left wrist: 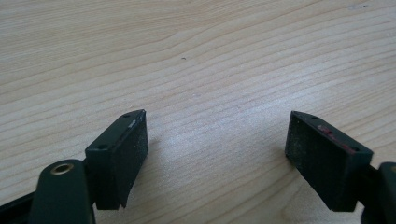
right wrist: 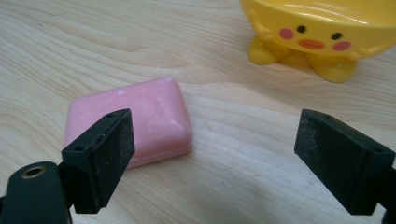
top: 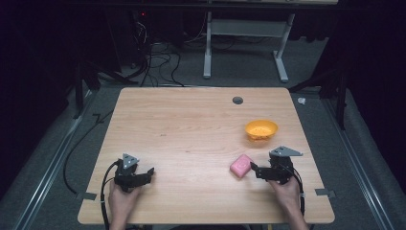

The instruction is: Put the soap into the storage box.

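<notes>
A pink bar of soap (top: 241, 165) (right wrist: 140, 119) lies flat on the wooden table (top: 182, 139), just left of my right gripper (top: 254, 171) (right wrist: 215, 158). That gripper is open, its left pad in front of the soap's near corner, nothing between its jaws. Beyond the soap stands a yellow bowl-shaped soap dish (top: 261, 130) (right wrist: 322, 32) with a chick face and small feet. My left gripper (top: 149, 172) (left wrist: 217, 154) rests open near the table's front left, over bare wood.
A dark round grommet (top: 237, 100) sits near the table's far edge. Past the table are a white desk frame (top: 244, 43) and loose cables (top: 158, 62) on the grey floor. The person's hands come in from the front edge.
</notes>
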The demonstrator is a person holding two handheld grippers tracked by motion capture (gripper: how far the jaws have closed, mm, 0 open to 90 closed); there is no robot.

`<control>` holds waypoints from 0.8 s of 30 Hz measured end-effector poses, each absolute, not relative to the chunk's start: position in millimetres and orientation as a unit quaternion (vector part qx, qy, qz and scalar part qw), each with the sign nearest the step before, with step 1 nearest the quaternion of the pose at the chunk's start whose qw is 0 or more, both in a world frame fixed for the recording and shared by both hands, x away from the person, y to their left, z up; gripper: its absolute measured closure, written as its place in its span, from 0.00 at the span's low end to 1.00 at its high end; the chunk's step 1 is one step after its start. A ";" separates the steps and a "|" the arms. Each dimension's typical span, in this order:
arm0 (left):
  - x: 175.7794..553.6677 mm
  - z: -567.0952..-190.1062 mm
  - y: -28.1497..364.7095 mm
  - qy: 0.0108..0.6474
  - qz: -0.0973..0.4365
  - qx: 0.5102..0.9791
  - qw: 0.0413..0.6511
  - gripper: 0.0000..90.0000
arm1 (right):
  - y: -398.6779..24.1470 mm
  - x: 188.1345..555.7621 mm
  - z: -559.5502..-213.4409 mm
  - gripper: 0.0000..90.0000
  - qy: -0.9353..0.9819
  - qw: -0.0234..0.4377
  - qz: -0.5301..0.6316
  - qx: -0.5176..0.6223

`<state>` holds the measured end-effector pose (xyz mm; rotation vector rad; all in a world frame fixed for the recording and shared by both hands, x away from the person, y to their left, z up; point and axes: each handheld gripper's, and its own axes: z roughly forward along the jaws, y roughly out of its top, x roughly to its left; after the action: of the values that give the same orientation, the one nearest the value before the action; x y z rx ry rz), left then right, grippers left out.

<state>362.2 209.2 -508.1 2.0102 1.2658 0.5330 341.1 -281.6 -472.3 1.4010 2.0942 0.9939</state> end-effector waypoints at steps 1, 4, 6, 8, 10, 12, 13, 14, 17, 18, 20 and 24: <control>362.2 -508.1 209.2 0.488 0.205 0.775 0.346 0.24 | -276.7 341.3 -471.5 0.14 0.760 0.213 0.360 0.498; 362.2 -508.1 209.2 0.488 0.205 0.775 0.346 0.24 | -272.7 341.5 -470.6 0.14 0.765 0.211 0.361 0.490; 362.2 -508.1 209.2 0.488 0.205 0.775 0.346 0.24 | -265.7 342.4 -469.2 0.14 0.773 0.207 0.360 0.480; 362.2 -508.0 209.2 0.488 0.205 0.775 0.346 0.24 | -260.7 343.0 -468.5 0.14 0.778 0.204 0.359 0.474; 362.2 -508.0 209.2 0.488 0.205 0.775 0.346 0.24 | -256.0 344.1 -468.6 0.14 0.783 0.201 0.358 0.467; 362.2 -508.1 209.2 0.488 0.205 0.775 0.346 0.24 | -251.4 344.9 -469.7 0.14 0.787 0.196 0.358 0.463; 362.2 -508.1 209.2 0.488 0.205 0.775 0.346 0.24 | -249.6 345.5 -470.5 0.14 0.790 0.195 0.356 0.460; 362.2 -508.0 209.2 0.488 0.205 0.775 0.346 0.24 | -247.6 345.8 -471.2 0.14 0.791 0.194 0.355 0.459; 362.2 -508.1 209.2 0.488 0.205 0.775 0.346 0.24 | -243.6 347.6 -473.5 0.14 0.795 0.190 0.351 0.456; 362.2 -508.1 209.2 0.488 0.205 0.775 0.346 0.24 | -243.6 347.6 -473.5 0.14 0.795 0.190 0.351 0.456; 362.2 -508.1 209.2 0.488 0.205 0.775 0.346 0.24 | -241.4 348.6 -474.6 0.14 0.797 0.188 0.349 0.455; 362.2 -508.1 209.2 0.488 0.205 0.775 0.346 0.24 | -238.4 351.2 -477.6 0.14 0.802 0.187 0.345 0.450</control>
<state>362.2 209.2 -508.1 2.0101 1.2657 0.5331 351.2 -238.4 -477.6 1.2673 2.2587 0.9716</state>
